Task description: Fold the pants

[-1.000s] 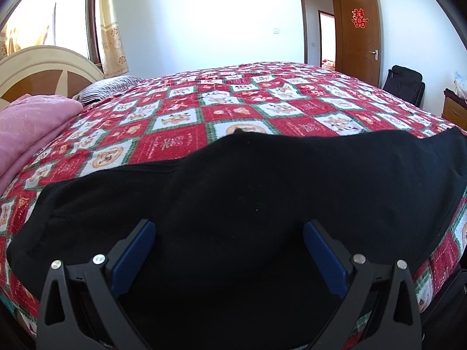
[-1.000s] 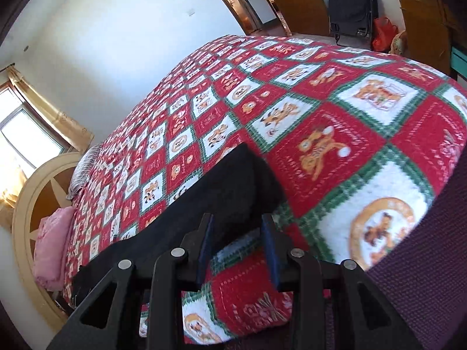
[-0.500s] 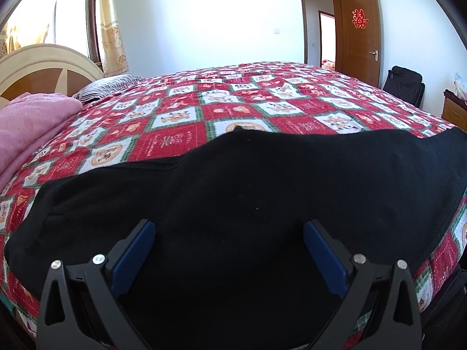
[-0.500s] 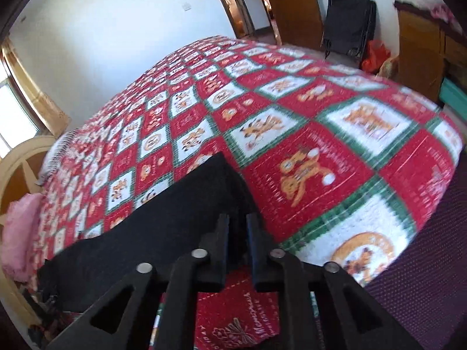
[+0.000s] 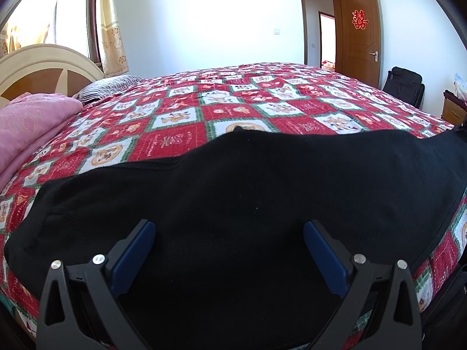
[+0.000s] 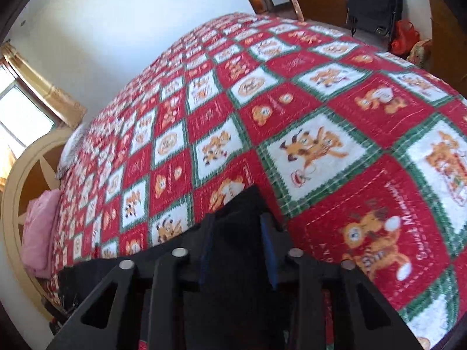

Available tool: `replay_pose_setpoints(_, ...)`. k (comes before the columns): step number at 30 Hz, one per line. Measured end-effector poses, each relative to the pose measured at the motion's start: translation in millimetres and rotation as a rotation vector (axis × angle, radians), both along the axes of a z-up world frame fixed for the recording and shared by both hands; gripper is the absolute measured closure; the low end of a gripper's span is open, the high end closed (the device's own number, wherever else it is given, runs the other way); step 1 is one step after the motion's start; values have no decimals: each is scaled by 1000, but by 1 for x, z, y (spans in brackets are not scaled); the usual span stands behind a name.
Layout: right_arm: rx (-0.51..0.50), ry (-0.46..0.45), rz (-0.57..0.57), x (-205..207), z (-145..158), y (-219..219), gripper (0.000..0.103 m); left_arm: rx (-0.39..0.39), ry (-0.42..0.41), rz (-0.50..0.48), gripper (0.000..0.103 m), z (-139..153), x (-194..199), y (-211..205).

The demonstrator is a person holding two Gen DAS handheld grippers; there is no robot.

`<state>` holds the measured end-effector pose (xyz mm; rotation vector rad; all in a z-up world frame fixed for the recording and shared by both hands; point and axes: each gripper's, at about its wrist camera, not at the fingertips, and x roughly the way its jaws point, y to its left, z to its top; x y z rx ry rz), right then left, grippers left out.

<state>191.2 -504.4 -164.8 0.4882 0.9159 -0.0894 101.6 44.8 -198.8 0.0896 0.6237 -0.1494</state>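
My jaws wore blue pads on black frames, pants (image 5: 248,204) were plain black, bedspread (image 5: 248,93) was red, white and green checks with orange cartoon animals, blanket (image 5: 32,125) was pink.

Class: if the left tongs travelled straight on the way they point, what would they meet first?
Probably the black pants, spread over the bedspread directly ahead of the open left tongs; depth is unclear.

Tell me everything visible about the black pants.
The black pants look like a soft, matte knit with a ribbed band at the left end. They lie spread flat across the near edge of the quilted bedspread. The left gripper hangs wide open over their middle. In the right wrist view, the right gripper has a pants corner between its partly parted fingers; whether it grips is unclear.
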Motion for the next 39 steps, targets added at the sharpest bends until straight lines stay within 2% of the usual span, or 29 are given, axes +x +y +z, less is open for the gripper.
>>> replay_pose_setpoints(8, -90, -194, -29, -11, 33, 11, 99, 74, -52, 9, 0, 1, -9, -11)
replay_pose_setpoints(10, -128, -195, -36, -6, 32, 10, 99, 92, -56, -1, 0, 1, -10, -15)
replay_pose_setpoints(12, -152, -152, -45, 1, 21, 6, 99, 92, -57, -1, 0, 1, -10, -14)
replay_pose_setpoints(14, -124, -89, -46, 9, 1, -2, 99, 86, -54, -1, 0, 1, -10, -13)
replay_pose_setpoints(16, -84, -95, -52, 5, 1, -9, 97, 86, -54, 0, 0, 1, -10, -13)
replay_pose_setpoints(17, -94, -108, -63, 0, 7, -9, 90, 86, -54, 0, 0, 1, -10, -13)
replay_pose_setpoints(18, -126, -112, -78, -5, 11, -9, 73, 85, -53, 1, 0, 1, -10, -13)
replay_pose_setpoints(20, -175, -115, -107, -19, 20, -9, 59, 84, -52, 0, 0, 1, -10, -13)
replay_pose_setpoints(25, -107, -126, -164, -67, 25, -12, 59, 85, -53, 1, 0, 1, -10, -13)
replay_pose_setpoints(28, -56, -141, -153, -92, 21, -4, 59, 83, -51, 0, 0, 1, -10, -13)
replay_pose_setpoints(31, -5, -136, -124, -97, 14, 6, 59, 82, -50, 1, 0, 0, -10, -14)
replay_pose_setpoints(34, -26, -127, -127, -93, 10, 14, 59, 82, -50, 1, 0, 0, -10, -14)
replay_pose_setpoints(35, -37, -126, -129, -92, 10, 16, 63, 81, -49, 1, 0, 0, -10, -14)
replay_pose_setpoints(36, -68, -116, -137, -90, 9, 18, 78, 80, -48, 1, 0, -1, -10, -14)
replay_pose_setpoints(37, -102, -104, -148, -89, 9, 19, 85, 78, -47, 1, 0, -1, -10, -14)
replay_pose_setpoints(38, -115, -105, -149, -90, 9, 19, 90, 76, -46, 0, 0, -1, -10, -14)
replay_pose_setpoints(39, -118, -104, -147, -90, 7, 18, 91, 76, -45, 0, 0, -1, -10, -14)
